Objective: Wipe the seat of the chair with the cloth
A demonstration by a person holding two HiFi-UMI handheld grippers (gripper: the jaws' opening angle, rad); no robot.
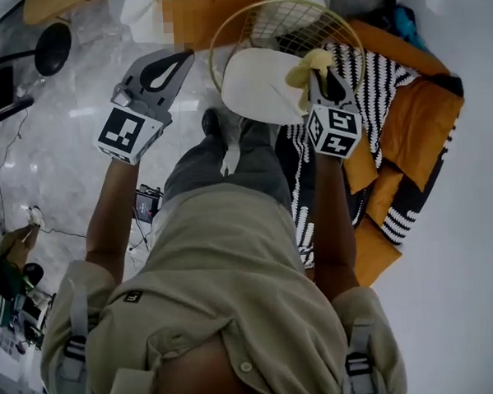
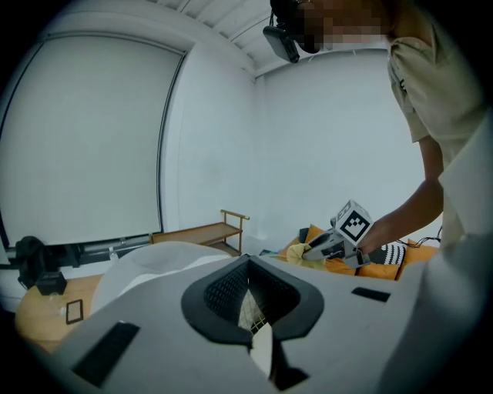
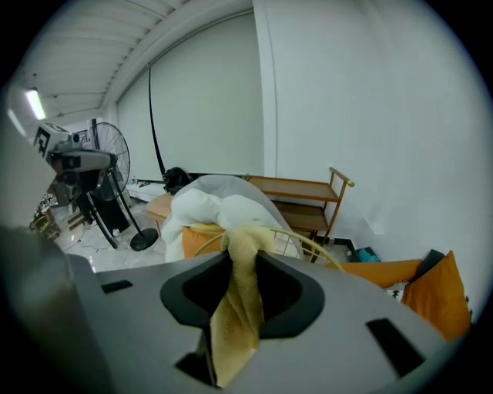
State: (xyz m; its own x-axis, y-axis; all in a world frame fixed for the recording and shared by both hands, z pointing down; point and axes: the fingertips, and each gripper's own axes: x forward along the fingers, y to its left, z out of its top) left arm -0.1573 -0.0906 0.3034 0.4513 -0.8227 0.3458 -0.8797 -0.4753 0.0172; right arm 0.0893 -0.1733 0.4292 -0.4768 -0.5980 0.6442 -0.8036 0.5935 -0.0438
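The chair has a white seat (image 1: 257, 88) inside a gold wire frame (image 1: 262, 22) and stands just ahead of the person's feet. My right gripper (image 1: 321, 71) hovers at the seat's right edge, shut on a yellow cloth (image 1: 309, 63). In the right gripper view the cloth (image 3: 235, 308) runs through the jaws of the right gripper (image 3: 240, 254) and bunches beyond the tip, over the wire frame (image 3: 312, 245). My left gripper (image 1: 186, 57) is raised left of the chair, jaws together and empty. The left gripper view shows the left gripper (image 2: 248, 262), the right gripper (image 2: 312, 248) and the cloth (image 2: 296, 252).
Orange and black-and-white striped cushions (image 1: 407, 118) lie piled right of the chair. A standing fan (image 3: 108, 165) and its base (image 1: 53, 46) are at the left. A wooden shelf (image 3: 300, 192) stands by the wall. White bedding (image 3: 212, 204) covers an orange sofa. Cables and gear (image 1: 12, 278) litter the floor.
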